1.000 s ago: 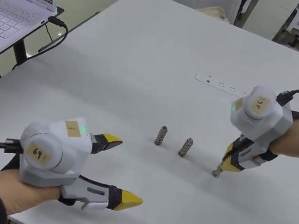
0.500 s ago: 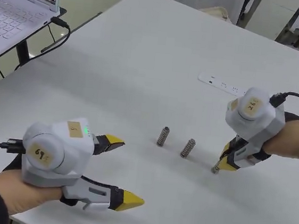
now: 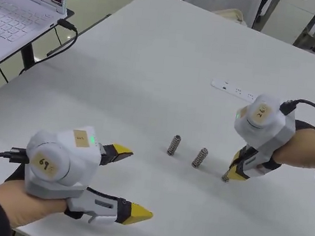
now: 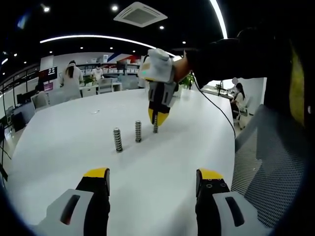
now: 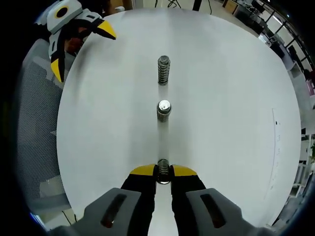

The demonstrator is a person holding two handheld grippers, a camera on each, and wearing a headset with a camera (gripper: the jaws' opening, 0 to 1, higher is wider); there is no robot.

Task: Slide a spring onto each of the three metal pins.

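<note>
Two springs stand upright on their pins mid-table, one (image 3: 174, 145) to the left and one (image 3: 199, 157) to the right. At the right end of that row stands a third spring (image 3: 226, 177) with my right gripper (image 3: 233, 172) shut on it from above. In the right gripper view the third spring (image 5: 163, 169) sits pinched between the yellow tips of the right gripper (image 5: 163, 172), with the other springs (image 5: 164, 109) (image 5: 163, 69) in line beyond. My left gripper (image 3: 131, 182) is open, holds nothing and rests near the table's front edge, left of the row. In the left gripper view its own jaws (image 4: 153, 174) point at the row.
An open laptop (image 3: 16, 13) sits on a side stand at the far left with a black cable (image 3: 65, 35) hanging from it. A white power strip (image 3: 233, 90) lies on the table (image 3: 151, 66) behind the right gripper. Chairs stand beyond the far edge.
The right gripper's body has leaned a little leftward over the third spring while staying on it. The left gripper keeps its place and stays open.
</note>
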